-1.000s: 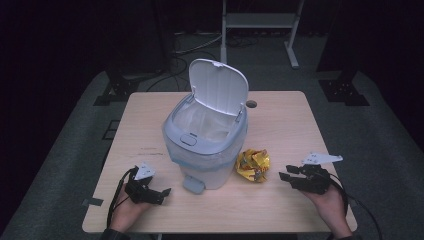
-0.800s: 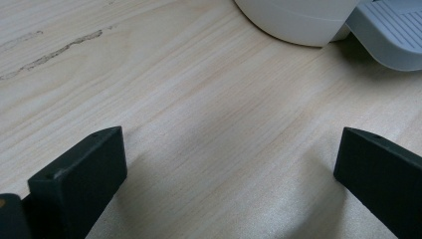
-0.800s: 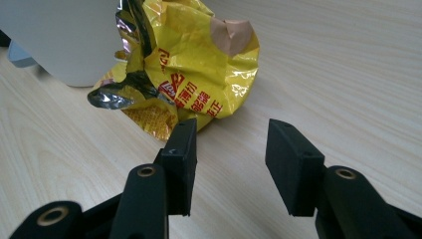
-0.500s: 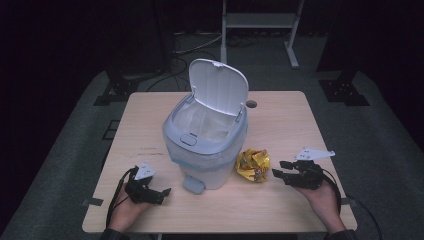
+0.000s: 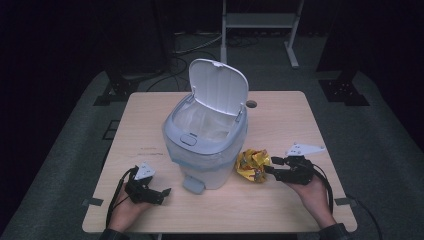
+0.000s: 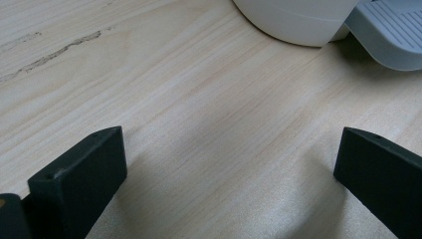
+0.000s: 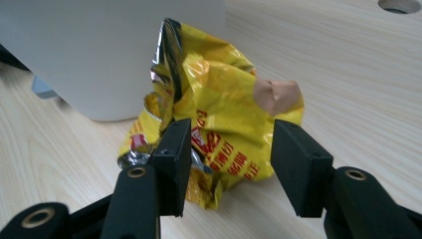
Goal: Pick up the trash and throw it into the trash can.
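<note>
A crumpled yellow snack wrapper [image 5: 252,165] [image 7: 224,94] lies on the table right of a white pedal bin [image 5: 205,142] [image 7: 99,50] whose lid [image 5: 220,87] stands up. My right gripper [image 5: 270,167] [image 7: 229,134] points left at the wrapper, its tips at the wrapper's right edge. Its jaws have just been opening and stand open, with the wrapper's near end between them and no firm press visible. My left gripper [image 5: 162,192] [image 6: 229,144] rests open on the table at the front left, with bare wood between its jaws.
The bin's grey foot pedal [image 5: 192,185] [image 6: 388,35] juts toward the front edge, just right of the left gripper. A round cable hole [image 5: 251,104] sits in the wooden table [image 5: 145,125] behind the bin. Dark floor, stands and cables surround the table.
The right gripper has slid left across the table up to the wrapper. The left gripper has stayed where it was.
</note>
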